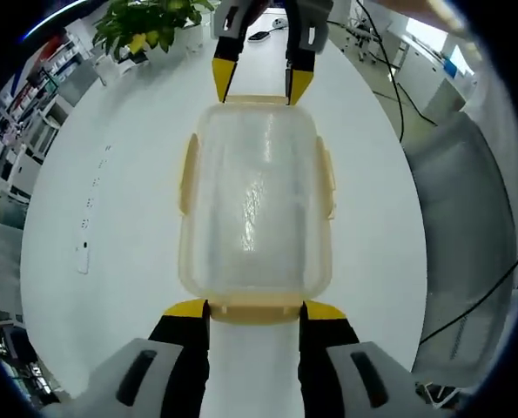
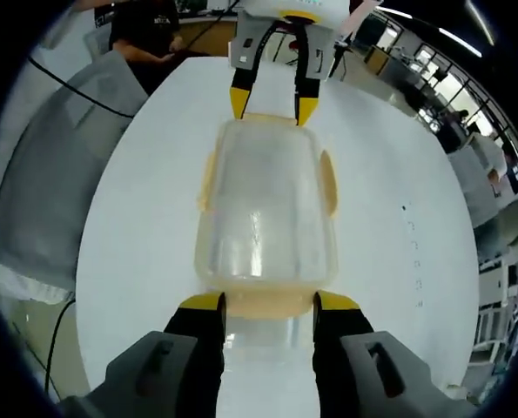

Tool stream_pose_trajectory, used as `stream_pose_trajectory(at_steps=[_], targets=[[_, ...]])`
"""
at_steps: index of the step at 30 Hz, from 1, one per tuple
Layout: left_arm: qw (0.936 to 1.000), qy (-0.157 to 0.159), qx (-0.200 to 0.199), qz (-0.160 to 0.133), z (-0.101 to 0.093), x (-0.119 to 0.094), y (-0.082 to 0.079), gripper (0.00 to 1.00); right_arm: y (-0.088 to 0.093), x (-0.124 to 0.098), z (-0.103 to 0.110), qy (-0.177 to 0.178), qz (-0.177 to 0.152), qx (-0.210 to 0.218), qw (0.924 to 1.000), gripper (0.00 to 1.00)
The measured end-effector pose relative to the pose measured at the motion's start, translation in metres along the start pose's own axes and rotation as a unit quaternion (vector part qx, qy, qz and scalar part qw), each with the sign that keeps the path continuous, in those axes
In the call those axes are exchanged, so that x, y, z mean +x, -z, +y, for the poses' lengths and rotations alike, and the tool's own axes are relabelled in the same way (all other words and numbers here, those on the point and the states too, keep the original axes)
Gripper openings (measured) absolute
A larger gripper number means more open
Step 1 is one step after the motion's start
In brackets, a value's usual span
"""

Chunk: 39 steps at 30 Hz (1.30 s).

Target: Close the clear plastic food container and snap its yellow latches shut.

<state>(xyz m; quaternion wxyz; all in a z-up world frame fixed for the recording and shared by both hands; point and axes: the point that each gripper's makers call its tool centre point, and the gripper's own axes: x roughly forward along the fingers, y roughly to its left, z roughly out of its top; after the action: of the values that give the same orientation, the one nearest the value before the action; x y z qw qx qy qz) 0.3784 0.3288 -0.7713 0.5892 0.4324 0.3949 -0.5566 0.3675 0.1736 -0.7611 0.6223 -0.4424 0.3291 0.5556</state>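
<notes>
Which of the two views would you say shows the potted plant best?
The left gripper view: the potted plant stands at the table's far edge, leaves and yellow tag clear, beyond the container. In the right gripper view I cannot make out the plant; the far side there has a seated person instead.

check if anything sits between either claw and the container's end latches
Nothing visible does. The left claw straddles the near end latch of the clear container, and the right claw straddles the opposite end; only bare white table lies around it.

white round table (image 1: 128,209), potted plant (image 1: 145,26), office desks behind.
</notes>
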Motion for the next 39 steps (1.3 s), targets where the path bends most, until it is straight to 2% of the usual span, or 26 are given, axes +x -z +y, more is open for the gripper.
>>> stream_pose_trajectory(at_steps=[6,16,20,25,32,39], targets=[[1.0000,0.009,-0.003,0.003,-0.002,0.015,-0.027,0.34,0.032,-0.006,0.000,-0.001,0.012,0.003,0.9999,0.36],[0.9999,0.010,-0.002,0.008,0.000,0.026,-0.058,0.34,0.064,-0.012,-0.004,-0.003,0.014,0.010,0.9998,0.36],[0.9996,0.010,0.002,0.027,-0.001,0.035,-0.061,0.34,0.071,-0.012,-0.002,-0.007,0.012,0.013,0.9998,0.36],[0.9995,0.013,-0.003,0.030,0.000,0.040,-0.068,0.34,0.082,-0.007,0.000,-0.009,0.017,0.016,0.9997,0.36],[0.9981,0.015,0.000,0.059,-0.002,0.039,-0.058,0.34,0.073,-0.006,0.003,-0.014,-0.004,0.016,0.9998,0.36],[0.9976,0.013,-0.001,0.068,-0.005,0.040,-0.056,0.34,0.075,-0.001,0.004,-0.019,-0.005,0.020,0.9996,0.37]])
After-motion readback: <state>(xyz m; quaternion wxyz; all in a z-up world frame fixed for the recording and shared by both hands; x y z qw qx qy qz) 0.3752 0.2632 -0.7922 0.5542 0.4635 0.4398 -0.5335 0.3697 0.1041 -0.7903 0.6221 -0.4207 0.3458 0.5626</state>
